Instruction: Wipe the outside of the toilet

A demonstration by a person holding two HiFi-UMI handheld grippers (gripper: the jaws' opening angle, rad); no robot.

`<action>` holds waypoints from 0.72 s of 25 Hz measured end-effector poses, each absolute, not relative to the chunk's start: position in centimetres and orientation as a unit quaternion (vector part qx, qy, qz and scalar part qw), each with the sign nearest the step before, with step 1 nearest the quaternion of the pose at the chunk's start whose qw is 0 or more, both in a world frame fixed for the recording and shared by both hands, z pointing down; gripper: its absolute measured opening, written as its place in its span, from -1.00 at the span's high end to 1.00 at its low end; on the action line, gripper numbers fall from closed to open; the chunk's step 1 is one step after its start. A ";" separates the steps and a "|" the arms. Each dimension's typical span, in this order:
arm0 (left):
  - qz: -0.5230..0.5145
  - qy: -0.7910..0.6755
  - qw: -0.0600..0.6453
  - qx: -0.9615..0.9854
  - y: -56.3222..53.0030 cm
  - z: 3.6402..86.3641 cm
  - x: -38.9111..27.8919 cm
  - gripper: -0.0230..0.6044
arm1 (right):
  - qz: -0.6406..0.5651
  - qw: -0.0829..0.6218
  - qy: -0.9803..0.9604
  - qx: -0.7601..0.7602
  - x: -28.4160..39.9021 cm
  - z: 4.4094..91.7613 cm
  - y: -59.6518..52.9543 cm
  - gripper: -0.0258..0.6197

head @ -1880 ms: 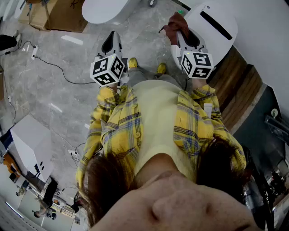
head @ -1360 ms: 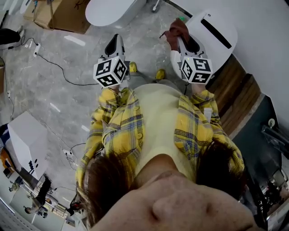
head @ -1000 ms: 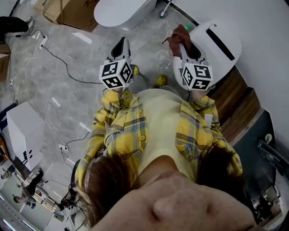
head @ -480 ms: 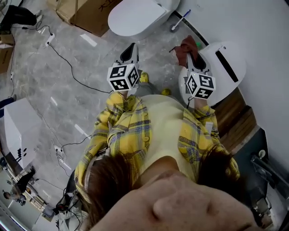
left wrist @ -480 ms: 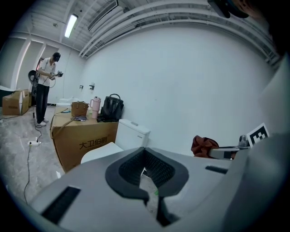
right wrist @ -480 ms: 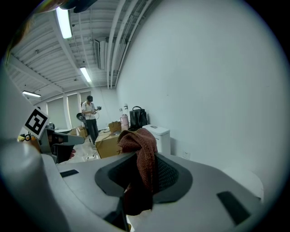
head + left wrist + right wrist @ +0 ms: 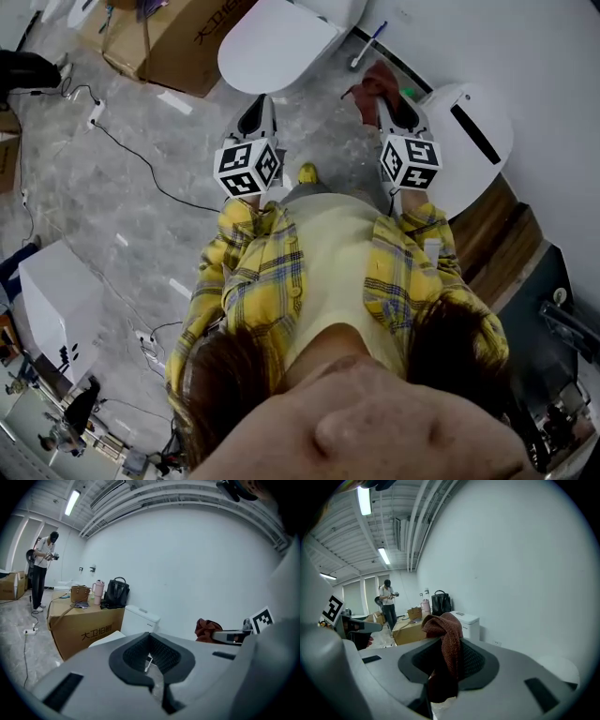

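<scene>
Judging by what can be seen, no wiping is being done right at this moment. How much of the outside is already covered can't be told, since no streaks or wet patches show up on the white shell. So the whole job is probably best treated as open.

Two toilets are in view. The nearer toilet [image 7: 469, 141] is stood against the wall on the person's right. A second toilet [image 7: 272, 42] is parked further out on the floor, next to a cardboard box [image 7: 187, 47]. Which one is meant isn't spelled out, but the nearer one is the one within reach of the rag.

The left gripper [image 7: 262, 108] is held out over bare floor, well apart from either toilet. In its own view the left gripper [image 7: 152, 667] is seen with its jaws pressed almost together on nothing, only floor showing through the slit.

The right gripper [image 7: 388, 97] is held just beside the nearer toilet's rim. Its jaws are clamped on a reddish-brown cloth [image 7: 372, 81], which is bunched up and pokes out past the tips. In the right gripper view the cloth [image 7: 447, 639] is seen against the room and the wall rather than laid on porcelain. Contact can't be confirmed, and the cloth looks lifted off, so it would need to be brought back onto the shell.
</scene>
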State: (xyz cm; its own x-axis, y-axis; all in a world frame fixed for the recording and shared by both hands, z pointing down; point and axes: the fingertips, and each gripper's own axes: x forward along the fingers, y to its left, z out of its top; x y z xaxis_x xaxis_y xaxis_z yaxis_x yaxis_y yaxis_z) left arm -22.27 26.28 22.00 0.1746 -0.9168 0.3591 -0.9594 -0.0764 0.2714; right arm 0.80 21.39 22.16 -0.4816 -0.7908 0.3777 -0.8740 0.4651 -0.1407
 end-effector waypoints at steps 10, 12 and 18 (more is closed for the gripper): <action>0.052 -0.621 0.226 0.749 23.6 22.7 -24.5 0.92 | 0.152 0.128 -0.840 0.505 -2.1 22.0 19.1 0.54; 0.054 -0.621 0.225 0.749 22.6 22.7 -24.4 0.92 | 0.150 0.130 -0.840 0.505 -2.1 22.1 18.0 0.54; 0.063 -0.624 0.217 0.748 18.5 23.1 -23.9 0.92 | 0.147 0.120 -0.839 0.510 -1.4 22.9 13.0 0.54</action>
